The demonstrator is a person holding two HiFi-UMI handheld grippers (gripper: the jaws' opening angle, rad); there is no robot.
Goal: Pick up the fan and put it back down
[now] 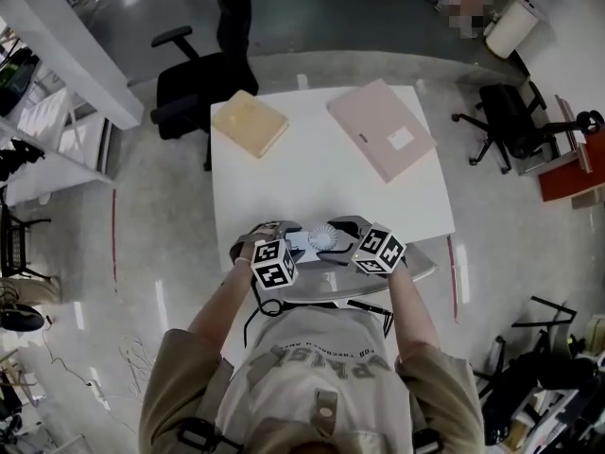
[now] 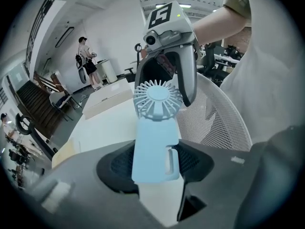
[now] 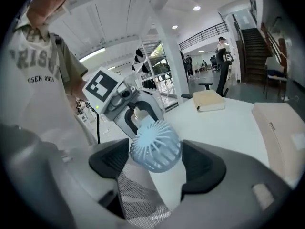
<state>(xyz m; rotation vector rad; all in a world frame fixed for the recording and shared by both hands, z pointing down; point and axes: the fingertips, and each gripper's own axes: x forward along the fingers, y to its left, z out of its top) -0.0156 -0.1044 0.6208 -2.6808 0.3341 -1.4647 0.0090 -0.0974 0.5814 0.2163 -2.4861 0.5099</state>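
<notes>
A light blue hand-held fan [image 1: 323, 238] hangs over the near edge of the white table [image 1: 331, 173], between both grippers. My left gripper [image 2: 156, 162] is shut on the fan's flat handle [image 2: 153, 147], and the round grille stands above its jaws. My right gripper [image 3: 156, 163] faces it from the other side. The fan's grille [image 3: 155, 146] sits between the right jaws, which stand wide and do not press on it. In the head view the left gripper [image 1: 298, 246] is left of the fan and the right gripper [image 1: 345, 235] is to its right.
A tan box [image 1: 250, 122] and a flat pink box [image 1: 380, 128] lie at the table's far side. A black office chair [image 1: 194, 83] stands beyond the table. A white mesh chair back [image 2: 217, 120] is right below the grippers. People stand far off in the room.
</notes>
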